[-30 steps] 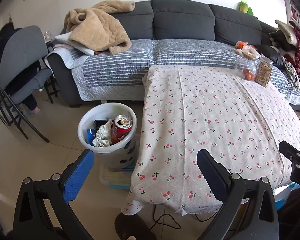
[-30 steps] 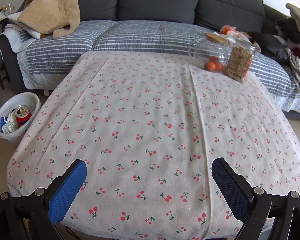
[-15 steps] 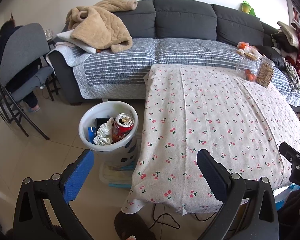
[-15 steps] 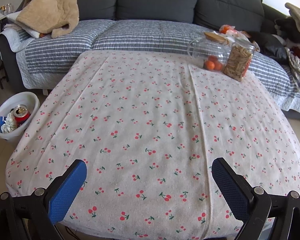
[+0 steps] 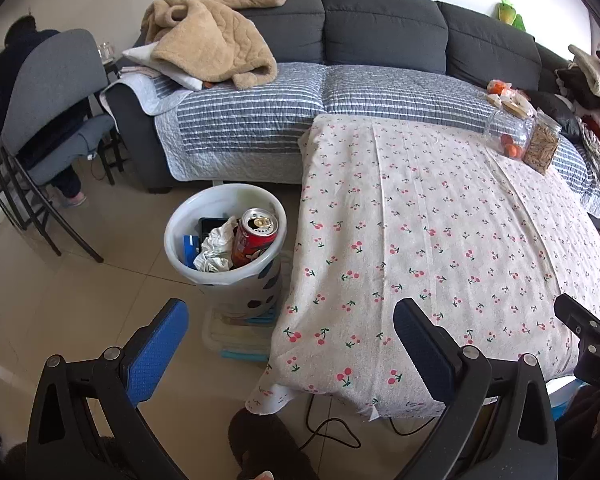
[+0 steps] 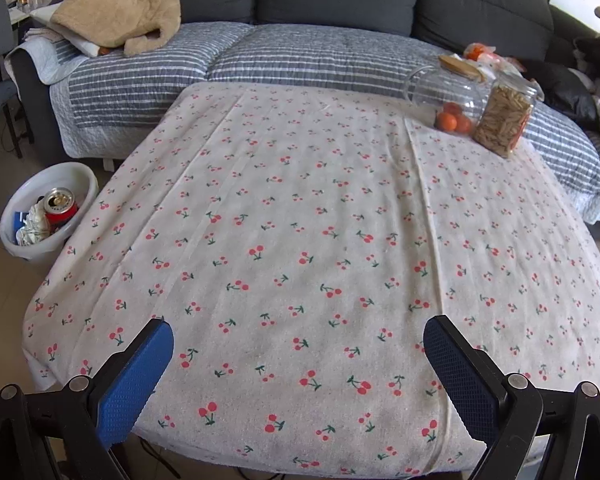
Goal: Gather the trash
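A red can point(image 5: 254, 242) and crumpled paper point(image 5: 216, 250) are seen in the white bin point(image 5: 224, 276) on the floor, just left of the cherry-cloth surface point(image 6: 320, 240) — ahead of the left gripper point(image 5: 290, 330), fingers spread and empty. The right gripper point(image 6: 298, 354) is held over the near edge, likewise spread; two jars point(image 6: 480, 108) stand at the far right corner.

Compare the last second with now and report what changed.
Almost nothing. Both views drift slightly, as if each tool eased back a little; nothing was grasped or released. The left tool and right tool stay open and empty; the red can stays in the white bin.
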`<state>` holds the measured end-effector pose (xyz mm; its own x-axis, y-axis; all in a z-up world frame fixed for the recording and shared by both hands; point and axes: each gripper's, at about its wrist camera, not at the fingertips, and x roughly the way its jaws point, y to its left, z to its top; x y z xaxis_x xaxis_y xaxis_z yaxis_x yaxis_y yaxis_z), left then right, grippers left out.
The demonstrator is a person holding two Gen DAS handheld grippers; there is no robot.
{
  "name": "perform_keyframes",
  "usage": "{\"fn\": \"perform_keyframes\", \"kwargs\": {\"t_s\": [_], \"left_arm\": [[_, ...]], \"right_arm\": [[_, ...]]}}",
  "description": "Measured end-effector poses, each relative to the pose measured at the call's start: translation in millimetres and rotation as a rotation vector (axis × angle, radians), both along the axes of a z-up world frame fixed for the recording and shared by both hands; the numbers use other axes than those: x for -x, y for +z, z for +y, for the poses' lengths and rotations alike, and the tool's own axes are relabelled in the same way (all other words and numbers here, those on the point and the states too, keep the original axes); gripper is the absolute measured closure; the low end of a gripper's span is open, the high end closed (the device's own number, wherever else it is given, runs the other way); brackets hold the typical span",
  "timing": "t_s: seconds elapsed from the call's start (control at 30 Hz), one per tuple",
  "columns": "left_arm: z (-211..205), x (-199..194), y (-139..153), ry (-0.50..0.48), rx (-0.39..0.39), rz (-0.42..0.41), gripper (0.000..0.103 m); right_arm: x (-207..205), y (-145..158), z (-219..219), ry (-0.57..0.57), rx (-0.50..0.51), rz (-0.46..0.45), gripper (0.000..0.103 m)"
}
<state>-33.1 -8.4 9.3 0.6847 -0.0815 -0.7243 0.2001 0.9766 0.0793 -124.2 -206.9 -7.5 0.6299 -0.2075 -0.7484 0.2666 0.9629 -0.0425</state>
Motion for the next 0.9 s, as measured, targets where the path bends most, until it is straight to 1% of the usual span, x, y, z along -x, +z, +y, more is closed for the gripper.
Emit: {"fn": "perform_keyframes", "kwargs": {"t_s": [0.57, 0.9], "left_arm": [[12.0, -8.9, -15.8, 0.035, -0.036, 0.039, 0.000], [12.2, -11.4, -16.4, 0.039, -0.031, 0.045, 0.000]], "right_arm": [[-21.6, -1.2, 24.0, 0.053, 0.016, 0.021, 0.000], [-29.7, -1.2, 31.3, 0.069, 0.025, 0.019, 0.000]]}}
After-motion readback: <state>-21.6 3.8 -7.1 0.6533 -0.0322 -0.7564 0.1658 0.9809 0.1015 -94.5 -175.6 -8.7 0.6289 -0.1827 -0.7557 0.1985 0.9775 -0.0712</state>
